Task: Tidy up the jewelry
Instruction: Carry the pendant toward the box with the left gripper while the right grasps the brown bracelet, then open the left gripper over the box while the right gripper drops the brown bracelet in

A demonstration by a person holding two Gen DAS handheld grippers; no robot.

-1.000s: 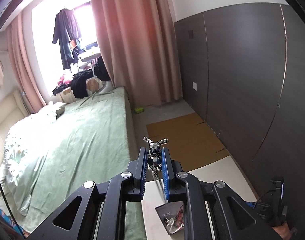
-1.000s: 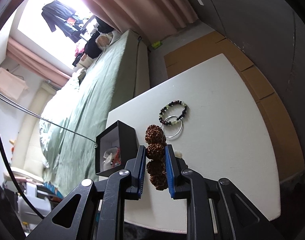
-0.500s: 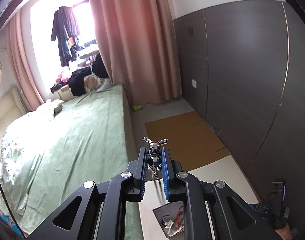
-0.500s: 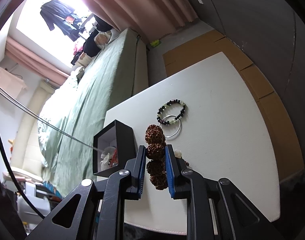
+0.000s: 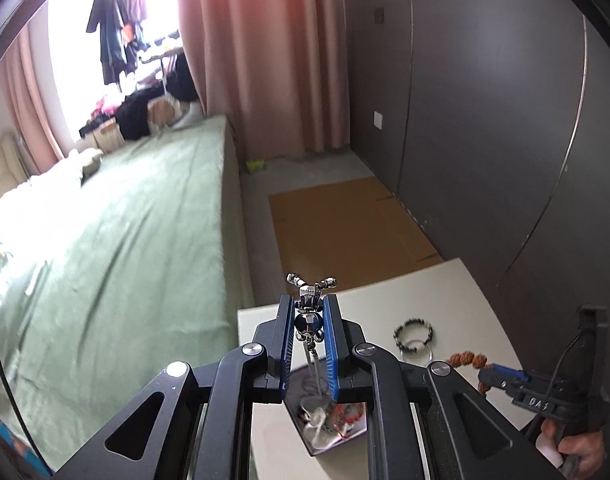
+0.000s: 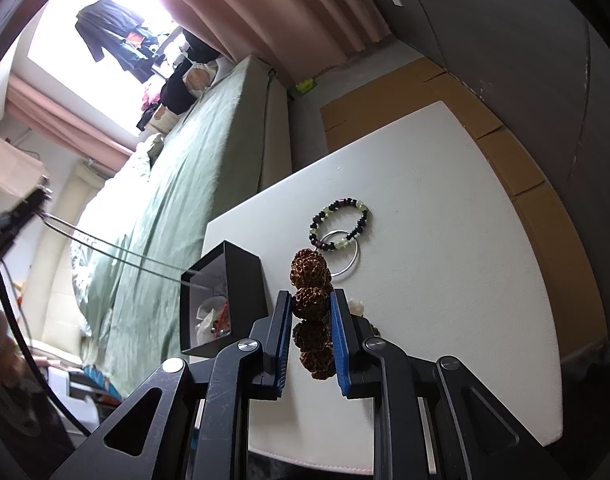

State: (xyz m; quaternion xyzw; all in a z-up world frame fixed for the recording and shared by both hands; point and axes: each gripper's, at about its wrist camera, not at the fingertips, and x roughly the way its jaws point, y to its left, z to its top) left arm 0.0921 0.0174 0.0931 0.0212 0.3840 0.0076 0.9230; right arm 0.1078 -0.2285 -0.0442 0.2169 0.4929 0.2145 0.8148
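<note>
Silver bear pendant [image 5: 310, 312] stays pinched in my left fingers [image 5: 293, 320], chain dangling over the open black box [image 6: 221, 300], while my right fingers [image 6: 337, 320] clamp brown knobbly beads [image 6: 311, 292].

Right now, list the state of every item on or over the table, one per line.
Left claw: shut on the silver bear pendant, chain hanging into the box.
Right claw: shut on the brown seed bracelet.
Black box: open, jewelry inside.
Beaded bracelet: lying flat on the white table.
Silver ring: flat, partly under the beaded bracelet.
</note>
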